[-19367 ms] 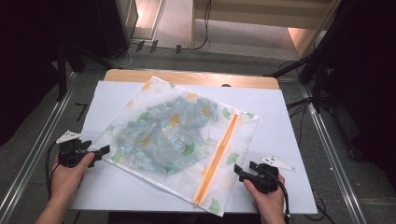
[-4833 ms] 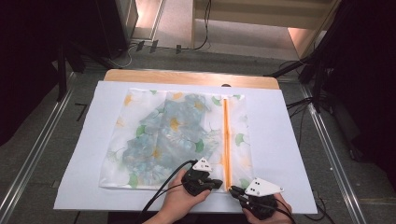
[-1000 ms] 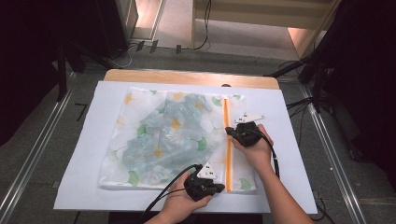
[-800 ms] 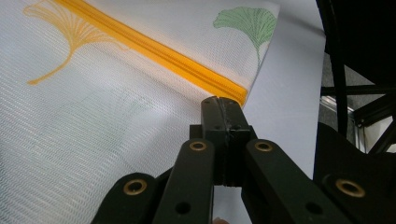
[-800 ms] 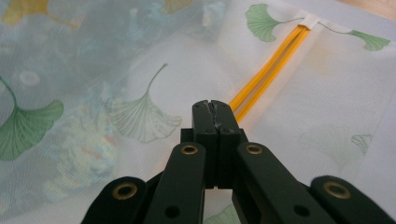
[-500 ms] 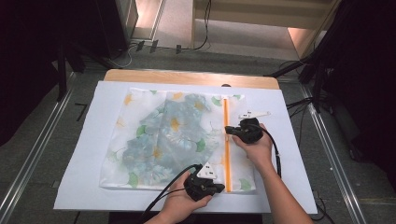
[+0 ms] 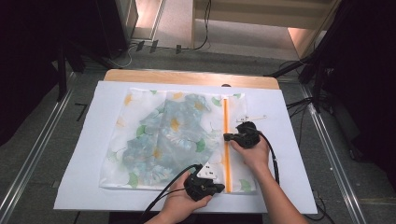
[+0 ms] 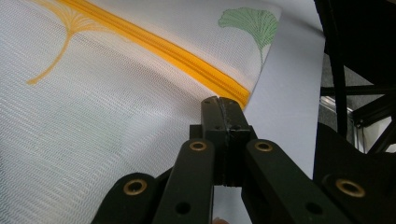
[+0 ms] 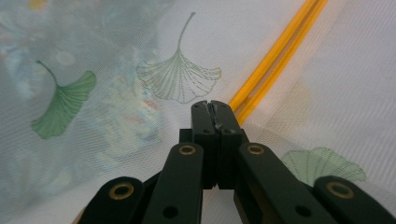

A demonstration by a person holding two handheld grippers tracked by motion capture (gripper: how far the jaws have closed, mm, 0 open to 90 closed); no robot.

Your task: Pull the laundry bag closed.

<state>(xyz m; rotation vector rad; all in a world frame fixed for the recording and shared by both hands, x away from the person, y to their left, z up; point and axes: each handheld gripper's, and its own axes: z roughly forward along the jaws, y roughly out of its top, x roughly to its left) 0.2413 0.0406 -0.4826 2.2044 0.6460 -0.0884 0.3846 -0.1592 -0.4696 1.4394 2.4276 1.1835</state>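
Note:
A white mesh bag [image 7: 140,163] printed with ginkgo leaves lies flat on the white sheet, with a blue-green flowered cloth [image 7: 173,130] inside it. An orange zipper [image 7: 225,114] runs along the bag's right side. My right gripper [image 7: 227,136] is shut at the middle of the zipper [image 9: 280,51], its jaws pressed together right on the orange line; the pull is hidden. My left gripper [image 7: 220,187] is shut on the bag's near edge beside the zipper's end [image 8: 233,93]. In the left gripper view the closed tips [image 8: 219,100] sit on the mesh.
The white sheet [image 7: 79,186] covers a wooden table [image 7: 187,77] whose far edge shows. Metal rails [image 7: 32,158] run along both sides of the table. Cables [image 7: 163,193] trail from both grippers toward the near edge.
Over the last second my right gripper shifted slightly toward me along the zipper. The left gripper and the bag have stayed put.

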